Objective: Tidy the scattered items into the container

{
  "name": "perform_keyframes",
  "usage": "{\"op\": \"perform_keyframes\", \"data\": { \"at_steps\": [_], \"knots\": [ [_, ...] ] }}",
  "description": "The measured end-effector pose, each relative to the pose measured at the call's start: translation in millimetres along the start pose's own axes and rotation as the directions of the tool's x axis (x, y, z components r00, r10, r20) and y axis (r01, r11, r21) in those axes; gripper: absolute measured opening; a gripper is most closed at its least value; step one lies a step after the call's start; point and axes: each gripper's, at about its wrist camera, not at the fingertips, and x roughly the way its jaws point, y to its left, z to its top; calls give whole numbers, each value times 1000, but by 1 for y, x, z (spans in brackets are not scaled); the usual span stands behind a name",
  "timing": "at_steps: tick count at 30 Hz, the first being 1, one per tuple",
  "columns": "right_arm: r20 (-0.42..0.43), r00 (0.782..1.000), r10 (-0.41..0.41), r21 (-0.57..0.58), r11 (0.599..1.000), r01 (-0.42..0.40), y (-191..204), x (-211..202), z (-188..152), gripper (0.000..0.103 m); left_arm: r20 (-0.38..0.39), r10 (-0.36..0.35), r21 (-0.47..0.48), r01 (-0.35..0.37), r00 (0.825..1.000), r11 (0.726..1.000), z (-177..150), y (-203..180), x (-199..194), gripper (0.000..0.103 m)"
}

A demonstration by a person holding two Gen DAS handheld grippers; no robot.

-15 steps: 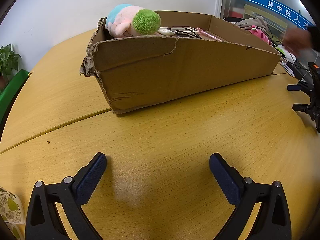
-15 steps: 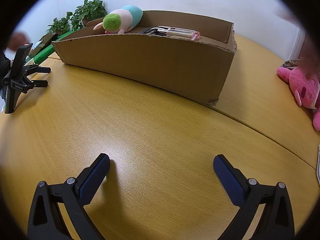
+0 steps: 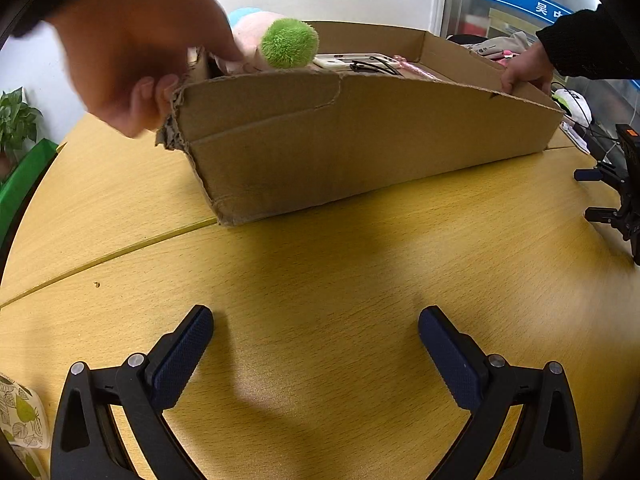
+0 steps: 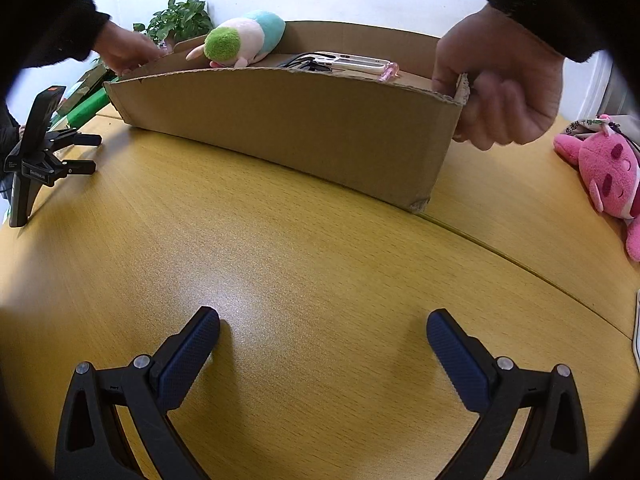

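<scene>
while both grippers lay low over the wooden table (image 3: 320, 280), the left gripper (image 3: 316, 344) had its blue-padded fingers (image 3: 182, 354) spread wide apart with nothing between them, and the right gripper (image 4: 323, 346) was likewise wide open and empty, its pads (image 4: 188, 354) just above the tabletop. the cardboard box (image 3: 360, 148) sat on the table ahead of both grippers, well apart from their fingertips, with a torn and crumpled corner facing the left wrist camera. two bare hands gripped the box at its short ends: one hand (image 3: 132, 52) pinched the torn corner, blurred and close to the left lens, and the other hand (image 3: 524, 70), in a dark sleeve, held the far rim. from the right wrist view these were the hand (image 4: 500, 88) clasping the near end wall and the hand (image 4: 124, 52) at the far end.

inside the box a plush toy (image 4: 240, 40) with a green fuzzy head and a pink and pale blue body rested against the back wall. beside it lay a white flat device (image 4: 352, 62) with black cords, and a small pink item (image 4: 390, 70) near the rim. outside the box, a pink plush (image 4: 608, 168) lay on the table at the right edge of the right wrist view. a green potted plant (image 4: 180, 22) stood behind the box, and a black stand (image 4: 36, 152) stood on the table at the left.
</scene>
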Motion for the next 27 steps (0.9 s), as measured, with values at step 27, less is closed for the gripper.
{"op": "perform_keyframes", "data": {
  "at_steps": [27],
  "knots": [
    [1, 1000, -6, 11, 1000, 6, 1, 1, 0, 103, -1, 7, -8, -7, 1000, 1000, 4, -10, 2, 103]
  ]
}}
